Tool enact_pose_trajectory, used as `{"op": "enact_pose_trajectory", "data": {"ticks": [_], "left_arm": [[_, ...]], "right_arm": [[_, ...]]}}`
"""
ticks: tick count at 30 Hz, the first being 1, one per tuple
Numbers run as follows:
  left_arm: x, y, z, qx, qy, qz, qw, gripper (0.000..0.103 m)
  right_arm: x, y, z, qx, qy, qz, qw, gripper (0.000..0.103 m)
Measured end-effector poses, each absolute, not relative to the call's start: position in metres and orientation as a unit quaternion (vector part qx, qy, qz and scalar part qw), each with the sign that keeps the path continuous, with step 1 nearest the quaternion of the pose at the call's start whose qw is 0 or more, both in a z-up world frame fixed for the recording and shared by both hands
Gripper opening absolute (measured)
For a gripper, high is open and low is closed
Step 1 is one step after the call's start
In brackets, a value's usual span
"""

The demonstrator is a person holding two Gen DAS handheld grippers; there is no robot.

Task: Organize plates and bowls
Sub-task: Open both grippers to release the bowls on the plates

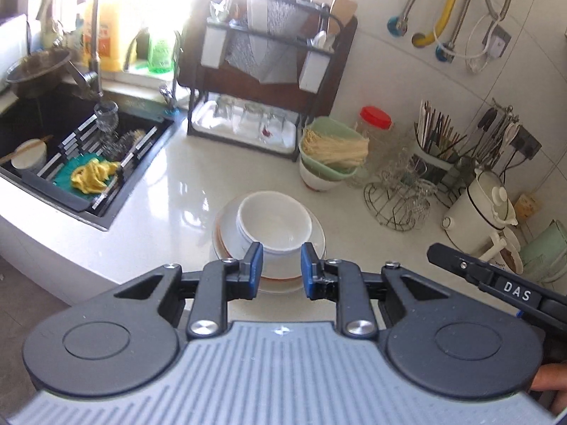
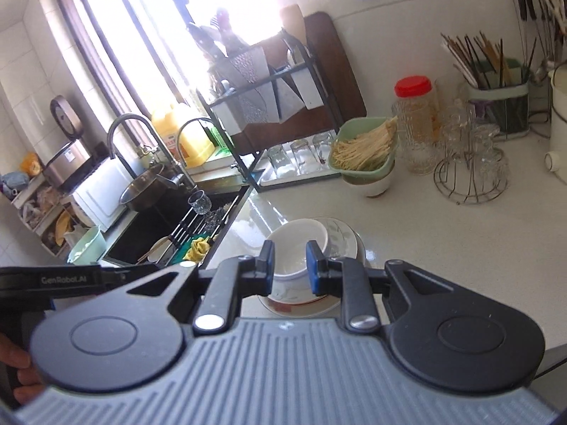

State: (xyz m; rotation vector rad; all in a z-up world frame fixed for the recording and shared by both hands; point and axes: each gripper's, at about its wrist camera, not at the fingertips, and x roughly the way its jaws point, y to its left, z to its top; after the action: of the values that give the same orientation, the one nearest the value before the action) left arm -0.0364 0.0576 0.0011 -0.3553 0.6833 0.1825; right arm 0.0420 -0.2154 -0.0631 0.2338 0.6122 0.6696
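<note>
A stack of white bowls (image 1: 274, 219) sits nested on a pile of white plates (image 1: 221, 237) with an orange-red rim, in the middle of the pale counter. My left gripper (image 1: 281, 269) hangs above and in front of the stack, its blue-padded jaws apart with nothing between them. In the right wrist view the same bowls (image 2: 301, 244) and plates (image 2: 345, 241) lie beyond my right gripper (image 2: 290, 265), which is also open and empty. Each gripper's black body shows at the edge of the other's view, and neither touches the dishes.
A black sink (image 1: 53, 124) with a white bowl, yellow cloth and glass lies to the left. Behind the stack stand a black dish rack (image 1: 255, 81) with glasses, a green bowl of noodles (image 1: 333, 145), a red-lidded jar (image 1: 375, 120), a wire glass rack (image 1: 400, 194), a chopstick holder (image 1: 436, 141) and a white kettle (image 1: 482, 205).
</note>
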Motion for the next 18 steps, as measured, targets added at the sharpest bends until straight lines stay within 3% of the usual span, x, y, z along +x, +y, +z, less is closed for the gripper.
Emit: {"op": "enact_pose_trajectory", "data": {"ticks": [18], "left_arm": [[-0.072,0.042,-0.004,-0.154,0.338,0.047,0.927,0.031]], "right_arm": [[-0.029,-0.237,-0.063,0.080,0.241,0.258,0.932,0.023]]}}
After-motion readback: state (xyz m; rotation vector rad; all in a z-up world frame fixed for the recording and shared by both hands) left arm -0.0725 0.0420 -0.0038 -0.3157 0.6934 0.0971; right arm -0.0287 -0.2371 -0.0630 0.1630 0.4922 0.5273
